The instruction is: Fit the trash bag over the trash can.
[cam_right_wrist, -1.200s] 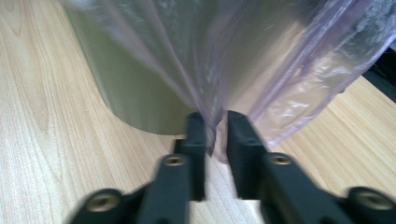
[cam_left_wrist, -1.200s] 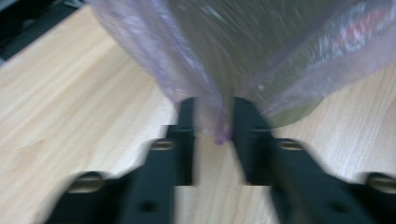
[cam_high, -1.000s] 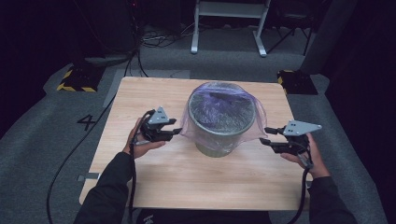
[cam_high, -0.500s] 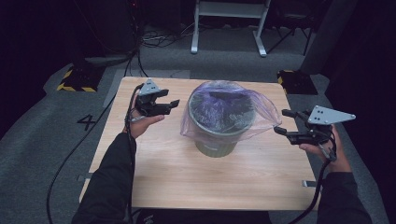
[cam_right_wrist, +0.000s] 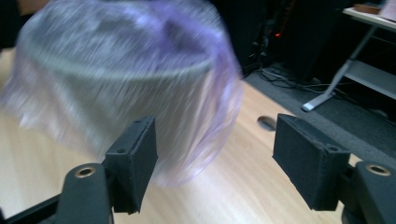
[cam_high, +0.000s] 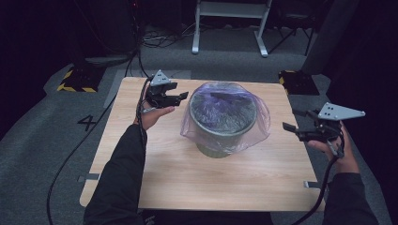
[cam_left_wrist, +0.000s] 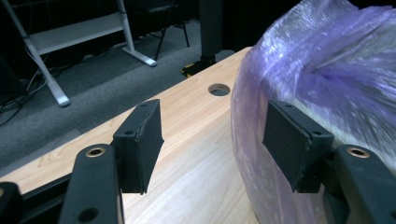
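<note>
A grey bin (cam_high: 220,140) stands in the middle of the wooden table (cam_high: 197,178), with a see-through purple bag (cam_high: 225,105) drawn over its mouth and hanging down its sides. My left gripper (cam_high: 182,97) hovers by the bin's far left rim. Its jaws have just been opening and stand apart with nothing between them. In the left gripper view (cam_left_wrist: 215,121) the bag (cam_left_wrist: 327,70) bulges beside the right pad. My right gripper (cam_high: 290,121) floats off the bin's right side, jaws likewise just opened and empty. In the right gripper view (cam_right_wrist: 215,144) the bag (cam_right_wrist: 130,79) is blurred at the left.
A round cable hole (cam_left_wrist: 219,88) is cut in the tabletop near the far edge. Behind the table stand a white desk frame (cam_high: 230,28) and yellow-black striped blocks (cam_high: 75,79) on the grey floor. Cables (cam_high: 70,159) trail along the table's left side.
Both grippers have drawn away from the bin's sides and risen, the left toward the far left rim, the right outward to the right. Their jaws have widened, and the bag now hangs loose.
</note>
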